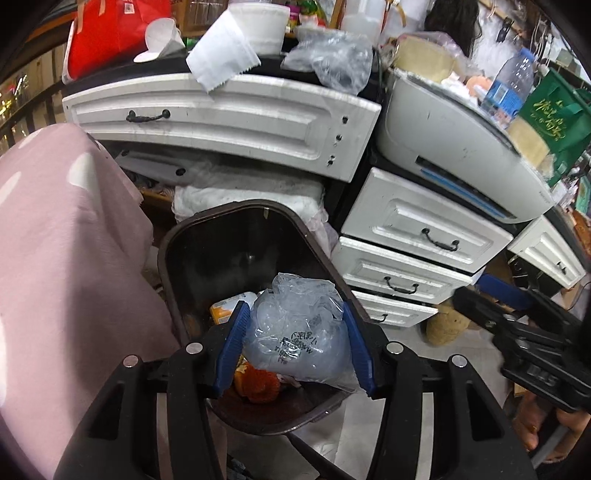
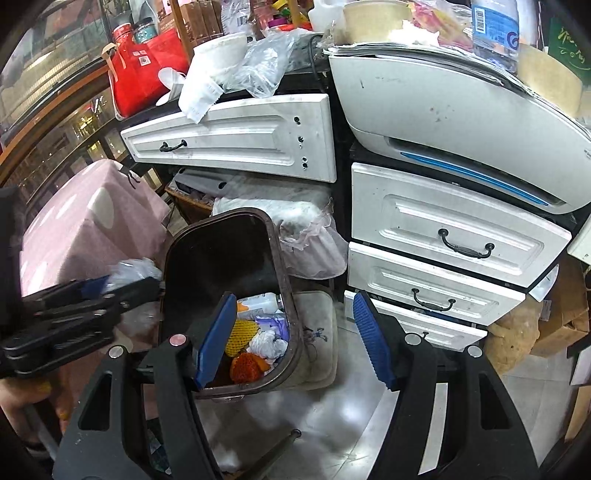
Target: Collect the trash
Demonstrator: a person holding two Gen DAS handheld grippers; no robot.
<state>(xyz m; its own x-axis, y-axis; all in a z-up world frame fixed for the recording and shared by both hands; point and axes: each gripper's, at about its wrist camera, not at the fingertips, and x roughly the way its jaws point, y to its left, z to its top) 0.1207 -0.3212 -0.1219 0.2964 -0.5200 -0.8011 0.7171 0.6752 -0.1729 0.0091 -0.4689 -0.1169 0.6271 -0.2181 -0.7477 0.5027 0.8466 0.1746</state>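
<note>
Trash: a crumpled clear plastic bag point(image 1: 295, 332) with printed text sits pinched between the blue pads of the left claw point(image 1: 293, 347), both pads pressing on it, right above the open mouth of the dark brown bin point(image 1: 177, 240). From the right wrist view the same claw point(image 2: 99, 286) shows at the left edge, blurred, with the clear plastic bunched at its tip just left of the bin point(image 2: 280, 254)

Bin stands on the pale tiled floor point(image 2: 369, 387), tucked against the white drawers point(image 2: 458, 240) and just beside a pink spotted cloth point(image 1: 55, 258). Inside it: yellow foam net point(image 2: 240, 334), orange foam net point(image 2: 245, 367), crumpled white tissue point(image 2: 267, 343), purple wrapper point(image 2: 275, 325), a white and orange carton point(image 2: 258, 304)

Right claw point(image 2: 293, 339) is spread wide with nothing between its pads, jaws opening, held over the near right rim of the bin; its left pad overlaps the bin opening, its right pad sits over the floor. In the left wrist view it appears as a dark blurred shape at the right edge point(image 1: 532, 343)

Above the drawers the counter point(image 1: 266, 66) is cluttered: another clear bag point(image 1: 332, 59), a white bowl point(image 1: 262, 26), folded white paper point(image 1: 221, 55), a red bag point(image 1: 118, 33). A white printer point(image 2: 461, 122) sits on the drawer stack to the right, with a water bottle point(image 1: 513, 81) on top of it
</note>
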